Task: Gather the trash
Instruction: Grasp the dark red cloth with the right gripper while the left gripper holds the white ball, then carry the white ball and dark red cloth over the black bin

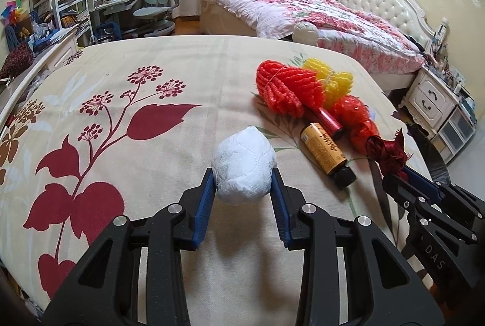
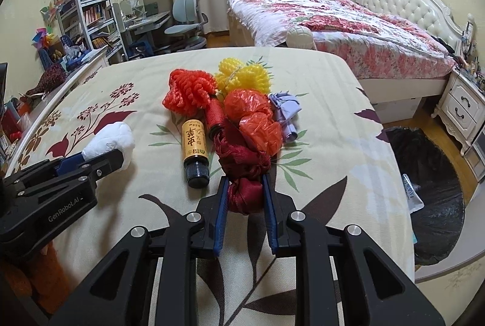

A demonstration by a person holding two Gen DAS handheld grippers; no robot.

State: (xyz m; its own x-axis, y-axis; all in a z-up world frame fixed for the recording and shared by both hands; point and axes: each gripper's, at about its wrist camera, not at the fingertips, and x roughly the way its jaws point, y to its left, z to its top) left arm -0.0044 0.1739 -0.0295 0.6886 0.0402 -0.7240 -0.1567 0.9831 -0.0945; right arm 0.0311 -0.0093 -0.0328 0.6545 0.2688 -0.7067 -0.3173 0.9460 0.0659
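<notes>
Left gripper [image 1: 244,174] was clamped on the white paper wad [image 1: 243,164], blue pads pinching it from both sides, the wad bulging out ahead of the fingertips over the floral bedsheet [image 1: 121,101]. And just right of those fingers lay the pile: the brown bottle [image 1: 327,151] on its side, black cap pointing back toward the grippers, with the orange foam net [image 1: 285,89] and yellow foam net [image 1: 333,80] farther ahead of it.

Over to the right gripper [image 2: 245,189]: its fingers squeezed the dark red fabric [image 2: 244,174], the bunched cloth filling the gap between the pads and spilling forward past the tips. Directly ahead of it sat the orange plastic bag [image 2: 254,119], touching the fabric, and just right of that the crumpled purple paper [image 2: 286,112]. The bottle lay immediately left of these fingers, close alongside. Well off to the right, down on the floor beyond the bed edge, the black trash bag [image 2: 430,198] gaped wide, a tube [image 2: 411,192] resting inside.
</notes>
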